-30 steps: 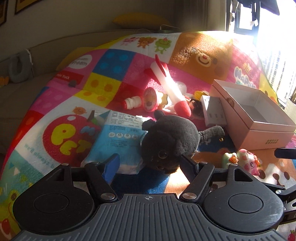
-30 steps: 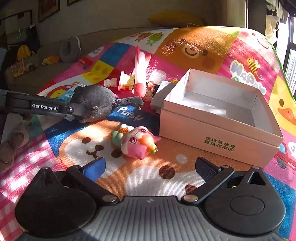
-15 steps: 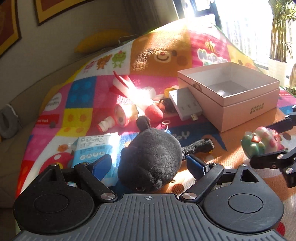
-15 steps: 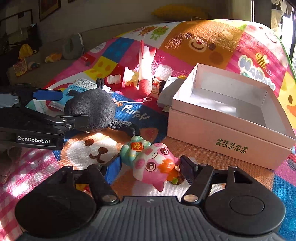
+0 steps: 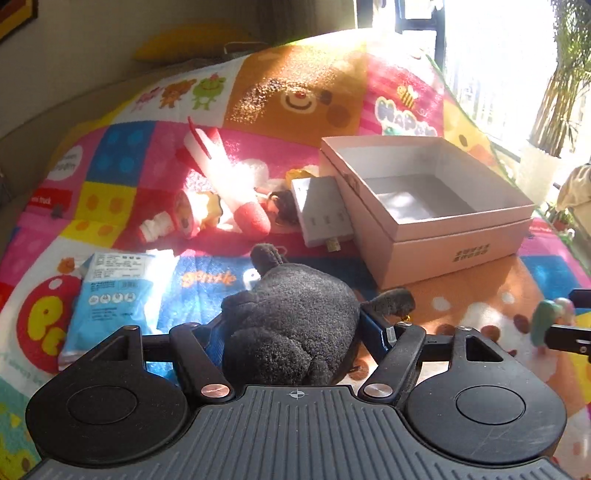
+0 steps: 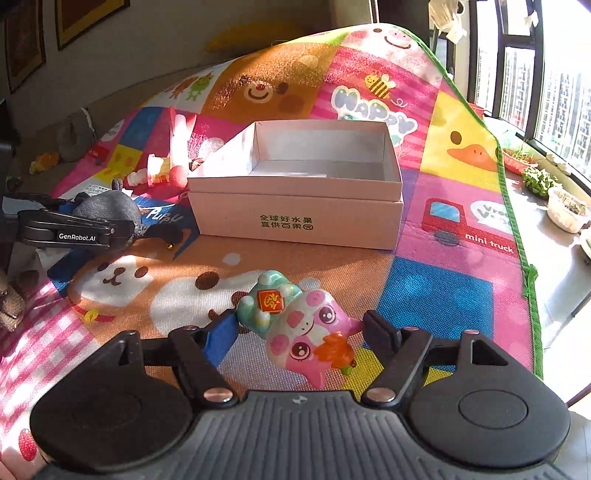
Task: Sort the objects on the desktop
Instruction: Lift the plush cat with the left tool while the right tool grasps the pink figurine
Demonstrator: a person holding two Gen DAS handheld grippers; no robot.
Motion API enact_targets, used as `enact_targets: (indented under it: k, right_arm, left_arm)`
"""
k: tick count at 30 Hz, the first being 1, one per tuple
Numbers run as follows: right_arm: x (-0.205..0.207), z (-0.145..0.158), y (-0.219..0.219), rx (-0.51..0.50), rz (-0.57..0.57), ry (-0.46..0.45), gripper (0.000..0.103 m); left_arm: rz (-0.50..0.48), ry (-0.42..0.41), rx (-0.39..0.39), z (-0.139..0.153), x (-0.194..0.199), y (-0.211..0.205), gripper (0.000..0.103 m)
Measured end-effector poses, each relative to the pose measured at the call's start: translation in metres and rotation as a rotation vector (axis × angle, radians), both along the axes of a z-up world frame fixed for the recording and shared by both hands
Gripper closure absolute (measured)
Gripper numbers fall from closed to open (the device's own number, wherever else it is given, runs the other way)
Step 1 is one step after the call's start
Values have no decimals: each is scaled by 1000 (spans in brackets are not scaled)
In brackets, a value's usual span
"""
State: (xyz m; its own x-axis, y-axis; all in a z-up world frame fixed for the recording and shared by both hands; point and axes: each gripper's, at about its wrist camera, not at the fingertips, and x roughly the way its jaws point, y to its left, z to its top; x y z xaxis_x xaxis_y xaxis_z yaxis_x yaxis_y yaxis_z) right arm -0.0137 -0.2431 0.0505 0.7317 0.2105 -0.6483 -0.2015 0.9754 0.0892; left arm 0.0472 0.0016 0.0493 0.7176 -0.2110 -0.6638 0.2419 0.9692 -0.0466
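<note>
Now both toys off colourful cartoon play mat, a second ago both lay on it. Left gripper jaws, just closing, pinching dark grey plush toy; right gripper jaws, just widened slightly, gripping pink-and-green glossy pig figurine. Judged: grasp done, carry next. Open pink cardboard box ahead, empty, near wall facing; clear mat between. Clutter crowds box's left side.

Sunlight floods through dark-framed windows at 2 o'clock. Framed pictures hang on the beige wall at 10 o'clock; potted plants line the sill.
</note>
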Motion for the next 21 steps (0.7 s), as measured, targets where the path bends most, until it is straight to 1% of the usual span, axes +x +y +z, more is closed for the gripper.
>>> enact_targets:
  k: [2, 4, 6, 7, 8, 9, 11, 12, 13, 15, 16, 18, 21]
  right_arm:
    - [0, 5, 0, 13, -5, -20, 27]
    - [0, 11, 5, 23, 6, -44, 22]
    - [-1, 14, 11, 18, 25, -65, 19]
    - [-1, 14, 15, 13, 37, -70, 19]
    - [0, 14, 18, 8, 45, -71, 19]
    - [0, 13, 25, 2, 59, -70, 19]
    - [2, 12, 36, -9, 87, -66, 19]
    - [3, 11, 42, -16, 100, -68, 19]
    - [3, 11, 49, -25, 118, -72, 19]
    - [5, 10, 60, -37, 144, -81, 19]
    - [5, 10, 66, -43, 157, -83, 18]
    - [7, 9, 77, -48, 181, -84, 17]
    - [8, 6, 91, -67, 214, -81, 17]
  left_arm:
    - [-44, 77, -188, 3, -7, -1, 27]
    - [-66, 174, -382, -4, -11, 3, 27]
    - [-58, 236, -479, -15, -12, 6, 27]
    - [-44, 252, -495, -21, -13, 7, 26]
    - [-24, 255, -483, -27, -14, 9, 26]
    - [-6, 252, -473, -31, -15, 13, 19]
    - [13, 241, -495, -32, -18, 25, 11]
    - [23, 221, -492, -30, -20, 31, 7]
    - [37, 186, -473, -26, -24, 38, 6]
    - [65, 116, -422, -18, -31, 48, 3]
    - [95, 74, -383, -12, -35, 56, 3]
    - [136, 22, -316, -5, -39, 66, 3]
    - [189, -51, -155, 0, -43, 74, 2]
